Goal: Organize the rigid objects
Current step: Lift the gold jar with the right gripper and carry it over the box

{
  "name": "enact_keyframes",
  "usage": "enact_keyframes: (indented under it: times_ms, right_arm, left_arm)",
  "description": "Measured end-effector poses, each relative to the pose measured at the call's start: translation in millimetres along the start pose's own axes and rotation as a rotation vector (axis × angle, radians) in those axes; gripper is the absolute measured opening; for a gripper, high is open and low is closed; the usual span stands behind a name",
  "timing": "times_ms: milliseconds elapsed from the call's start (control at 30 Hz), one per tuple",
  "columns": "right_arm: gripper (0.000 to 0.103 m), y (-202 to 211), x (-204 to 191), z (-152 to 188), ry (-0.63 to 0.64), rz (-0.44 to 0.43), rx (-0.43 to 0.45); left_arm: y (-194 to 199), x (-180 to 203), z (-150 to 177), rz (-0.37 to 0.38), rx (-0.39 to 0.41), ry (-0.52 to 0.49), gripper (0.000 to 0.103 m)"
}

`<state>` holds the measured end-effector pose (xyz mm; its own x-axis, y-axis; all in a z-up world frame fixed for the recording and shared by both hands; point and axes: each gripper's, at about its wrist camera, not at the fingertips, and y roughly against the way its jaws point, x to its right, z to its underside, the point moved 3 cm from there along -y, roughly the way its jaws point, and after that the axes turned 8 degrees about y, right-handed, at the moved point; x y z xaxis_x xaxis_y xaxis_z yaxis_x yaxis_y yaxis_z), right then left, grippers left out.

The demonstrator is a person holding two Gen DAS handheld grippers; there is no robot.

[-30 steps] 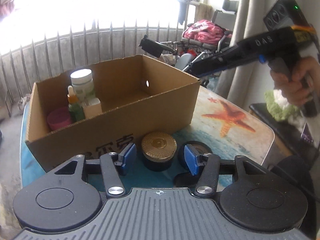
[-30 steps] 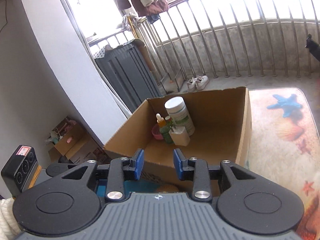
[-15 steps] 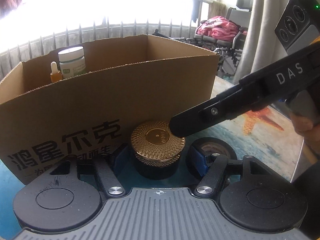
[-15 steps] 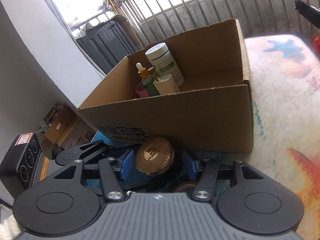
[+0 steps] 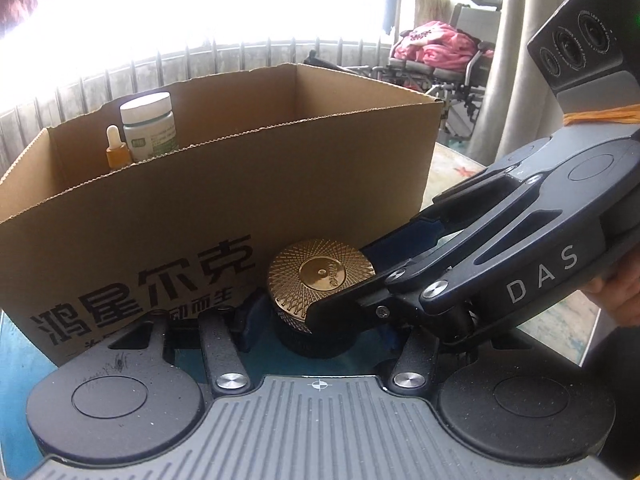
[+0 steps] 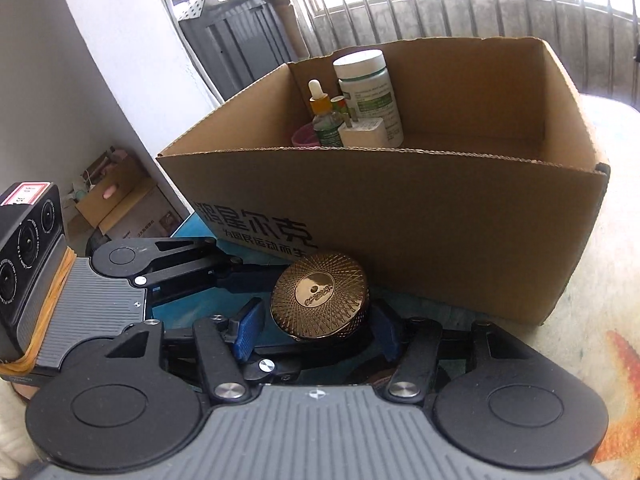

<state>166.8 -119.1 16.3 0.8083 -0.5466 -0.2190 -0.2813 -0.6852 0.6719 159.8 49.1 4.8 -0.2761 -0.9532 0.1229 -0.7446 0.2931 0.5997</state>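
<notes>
Both grippers straddle round black jar with gold textured lid (image 6: 320, 300): left gripper (image 5: 320, 320) apparently pinching base, right gripper (image 6: 316, 330) spread, just been opening.

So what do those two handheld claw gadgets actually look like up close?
Both match: a ribbed grey body, two round black discs, black linkage bars with silver screws, and fingers tipped with blue pads. The right claw carries white "DAS" lettering on its side. Each has a black block with three round lenses, strapped on with orange rubber bands; the left claw block bears a red-and-white sticker.
</notes>
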Motion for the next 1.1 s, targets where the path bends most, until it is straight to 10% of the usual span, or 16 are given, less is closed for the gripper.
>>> enact_keyframes:
  times_ms: [700, 1100]
  right_arm:
    - [0.054, 107, -36, -54, 0.061, -0.009, 0.190]
    - [0.054, 51, 38, -167, -0.035, 0.045, 0.138]
  left_arm:
    - [77, 29, -93, 0.047, 0.099, -0.099, 0.054]
    - [-34, -31, -195, 0.037, -0.080, -0.226, 0.054]
